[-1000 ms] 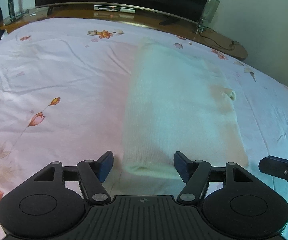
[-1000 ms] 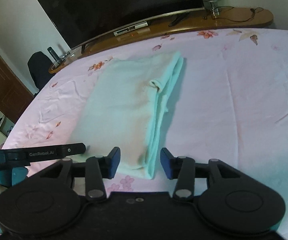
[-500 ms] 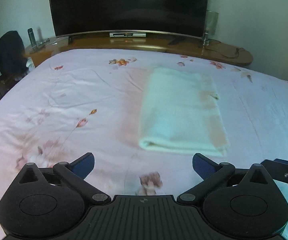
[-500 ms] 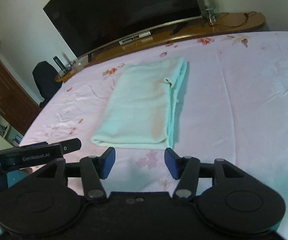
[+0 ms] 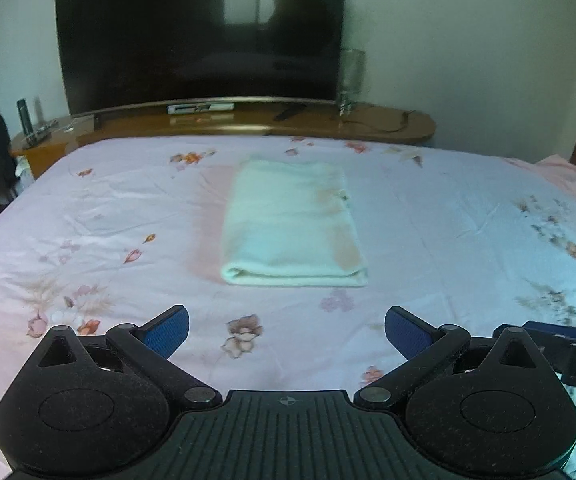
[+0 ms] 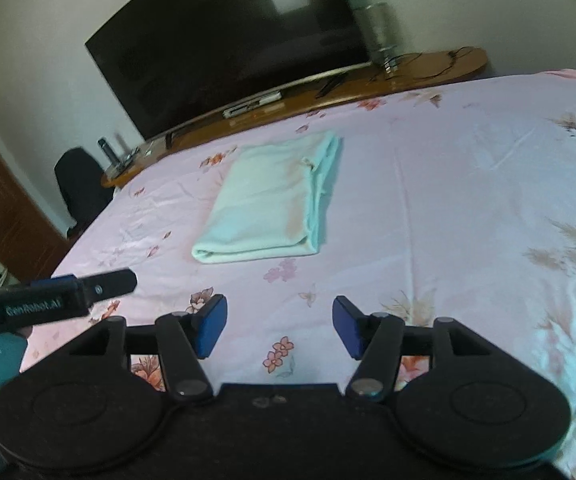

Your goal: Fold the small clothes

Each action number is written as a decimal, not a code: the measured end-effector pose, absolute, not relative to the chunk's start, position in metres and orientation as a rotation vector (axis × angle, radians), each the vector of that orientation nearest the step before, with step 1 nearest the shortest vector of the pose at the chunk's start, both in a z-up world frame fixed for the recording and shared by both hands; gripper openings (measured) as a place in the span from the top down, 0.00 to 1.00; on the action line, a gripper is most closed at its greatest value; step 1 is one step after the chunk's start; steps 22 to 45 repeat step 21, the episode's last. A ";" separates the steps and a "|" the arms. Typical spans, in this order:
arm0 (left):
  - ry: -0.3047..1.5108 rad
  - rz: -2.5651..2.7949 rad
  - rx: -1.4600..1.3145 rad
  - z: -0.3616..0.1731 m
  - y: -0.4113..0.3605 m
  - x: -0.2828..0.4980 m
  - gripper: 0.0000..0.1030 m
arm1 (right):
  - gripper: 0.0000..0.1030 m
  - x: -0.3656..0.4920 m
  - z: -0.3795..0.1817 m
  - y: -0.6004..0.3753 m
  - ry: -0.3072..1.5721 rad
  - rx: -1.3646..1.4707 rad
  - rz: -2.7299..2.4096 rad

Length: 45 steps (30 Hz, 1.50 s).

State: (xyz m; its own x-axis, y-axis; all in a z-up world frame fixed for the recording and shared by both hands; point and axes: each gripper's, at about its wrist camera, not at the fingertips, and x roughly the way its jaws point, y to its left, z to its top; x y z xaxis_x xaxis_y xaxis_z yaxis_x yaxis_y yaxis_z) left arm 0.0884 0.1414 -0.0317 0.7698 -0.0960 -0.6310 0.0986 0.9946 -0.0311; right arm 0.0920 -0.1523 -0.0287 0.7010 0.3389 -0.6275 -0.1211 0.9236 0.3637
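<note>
Now the folded garment [image 5: 294, 220] lies flat mid-bed [image 5: 468, 216], toward the far edge, its thick fold facing the near edge. Left tool [image 5: 287, 330] and right tool [image 6: 279, 327] hover apart from it, spread wide and empty, likely because folding looks finished.

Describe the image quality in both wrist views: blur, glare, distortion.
Left wrist view: fisheye bends the television edges, window glare reflects on its screen, the folded cloth looks soft, and the corners are dark. Right wrist view: the scene is tilted, the bedsheet looks washed out at right, and the background is smeared.
</note>
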 end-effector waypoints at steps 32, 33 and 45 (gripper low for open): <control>0.633 -0.121 -0.038 -0.016 0.133 0.073 0.00 | 0.43 0.075 -0.015 -0.150 0.690 0.305 0.250; 0.633 -0.121 -0.038 -0.016 0.133 0.073 0.00 | 0.43 0.075 -0.015 -0.150 0.690 0.305 0.250; 0.633 -0.121 -0.038 -0.016 0.133 0.073 0.00 | 0.43 0.075 -0.015 -0.150 0.690 0.305 0.250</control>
